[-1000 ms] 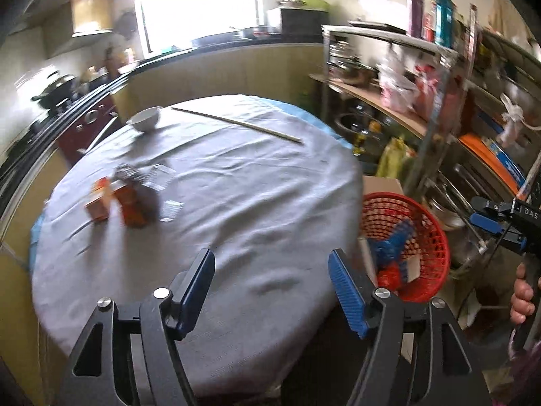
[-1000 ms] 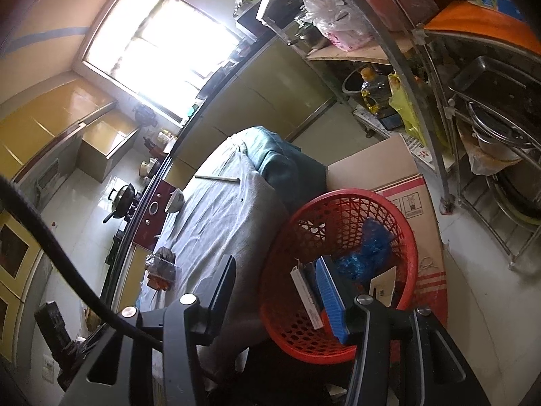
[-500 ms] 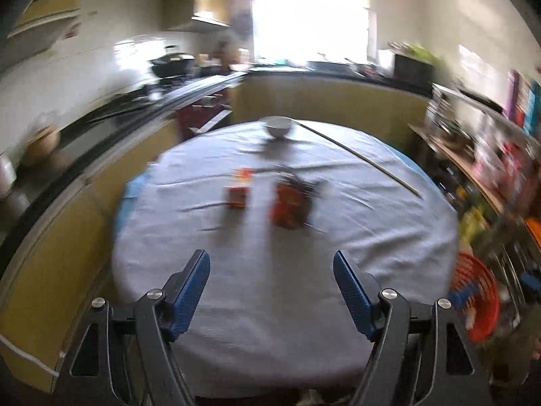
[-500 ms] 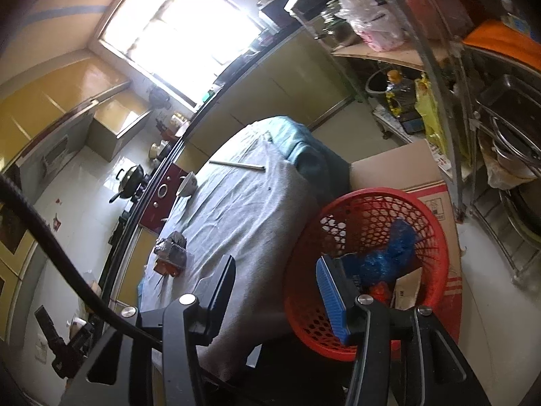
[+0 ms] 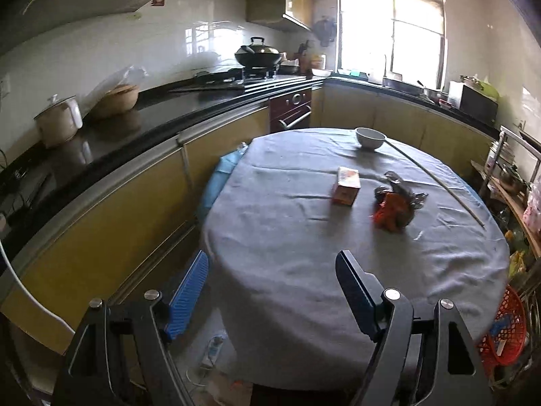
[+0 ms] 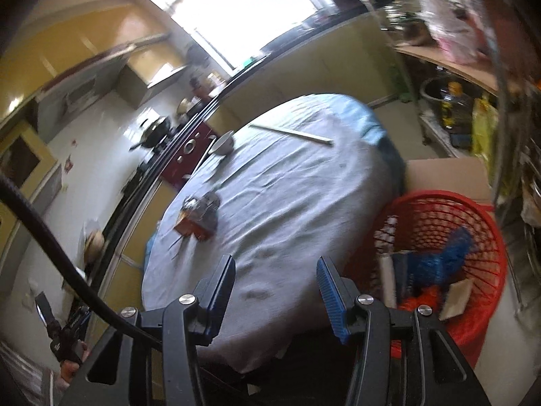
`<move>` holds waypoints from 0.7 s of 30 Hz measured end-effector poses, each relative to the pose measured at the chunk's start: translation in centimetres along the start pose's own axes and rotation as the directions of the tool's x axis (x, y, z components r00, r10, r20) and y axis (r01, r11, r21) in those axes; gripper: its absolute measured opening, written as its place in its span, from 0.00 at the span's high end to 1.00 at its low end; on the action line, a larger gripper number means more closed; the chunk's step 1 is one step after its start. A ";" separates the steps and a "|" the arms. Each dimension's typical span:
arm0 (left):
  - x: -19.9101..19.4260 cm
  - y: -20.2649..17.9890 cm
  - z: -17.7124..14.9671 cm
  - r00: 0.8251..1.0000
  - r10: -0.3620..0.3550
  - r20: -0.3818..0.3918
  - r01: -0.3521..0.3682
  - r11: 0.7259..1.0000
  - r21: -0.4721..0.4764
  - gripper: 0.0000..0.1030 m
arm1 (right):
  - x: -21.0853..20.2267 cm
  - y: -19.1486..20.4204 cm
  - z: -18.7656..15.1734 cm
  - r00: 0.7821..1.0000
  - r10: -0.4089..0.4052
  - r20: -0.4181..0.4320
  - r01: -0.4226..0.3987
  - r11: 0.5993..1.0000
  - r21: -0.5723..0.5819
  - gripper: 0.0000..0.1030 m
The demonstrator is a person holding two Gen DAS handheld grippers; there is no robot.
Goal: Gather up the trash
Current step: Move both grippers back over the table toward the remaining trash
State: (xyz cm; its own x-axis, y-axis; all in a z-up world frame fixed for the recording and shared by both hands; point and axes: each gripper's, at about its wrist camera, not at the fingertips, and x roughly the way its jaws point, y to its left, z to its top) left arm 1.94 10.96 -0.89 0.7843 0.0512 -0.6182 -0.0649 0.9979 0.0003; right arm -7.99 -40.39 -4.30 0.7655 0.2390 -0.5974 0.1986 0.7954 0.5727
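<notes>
A small orange carton [image 5: 345, 186] and a crumpled orange and silver wrapper [image 5: 395, 204] lie on the round grey-clothed table [image 5: 304, 253]. Both show blurred in the right wrist view, the wrapper [image 6: 199, 216] towards the table's left. A red mesh basket [image 6: 473, 237] with blue plastic and card scraps stands on the floor at the table's right; it shows at the lower right in the left wrist view [image 5: 507, 331]. My left gripper [image 5: 270, 291] is open and empty at the table's near left edge. My right gripper [image 6: 275, 287] is open and empty over the table's near edge, beside the basket.
A white bowl [image 5: 370, 138] and a long thin stick [image 5: 436, 182] lie at the table's far side. A black counter [image 5: 135, 125] with a wok and pots runs along the left. A cardboard box [image 6: 446, 176] and metal shelves [image 6: 490, 84] stand at the right.
The left gripper has swung left, from the basket side of the table to its left edge. The right gripper has moved left, away from the basket towards the table. Both stayed open.
</notes>
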 end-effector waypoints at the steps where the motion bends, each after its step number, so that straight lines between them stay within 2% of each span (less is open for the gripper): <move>1: -0.1 0.3 -0.1 1.000 0.003 0.001 -0.003 1.000 -0.002 0.24 | 0.4 0.8 0.1 1.000 0.005 -0.008 -0.005 1.000 -0.018 0.48; 6: 1.2 1.5 -1.2 1.000 0.010 -0.020 -0.010 1.000 -0.008 0.24 | 3.6 6.6 1.3 0.998 0.041 -0.056 -0.049 0.988 -0.149 0.47; 10: 3.0 1.8 -2.2 0.997 0.009 -0.071 -0.010 1.000 -0.015 0.23 | 7.6 11.1 2.6 0.994 0.026 -0.103 -0.053 0.963 -0.265 0.46; 15: 5.0 1.9 -2.9 0.993 -0.004 -0.122 0.002 1.000 -0.014 0.23 | 13.1 14.8 4.3 0.987 0.021 -0.157 -0.070 0.948 -0.312 0.46; 21: 6.6 1.6 -3.0 0.991 0.001 -0.134 0.001 1.000 0.018 0.23 | 18.0 17.5 5.6 0.983 -0.002 -0.182 -0.061 0.939 -0.339 0.46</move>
State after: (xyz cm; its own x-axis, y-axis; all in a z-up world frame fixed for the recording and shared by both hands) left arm 5.17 12.79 -7.33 0.6942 0.0468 -0.7182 -0.0527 0.9985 0.0141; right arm 12.67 -25.30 -1.88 0.6411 0.3347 -0.6907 -0.0675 0.9210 0.3836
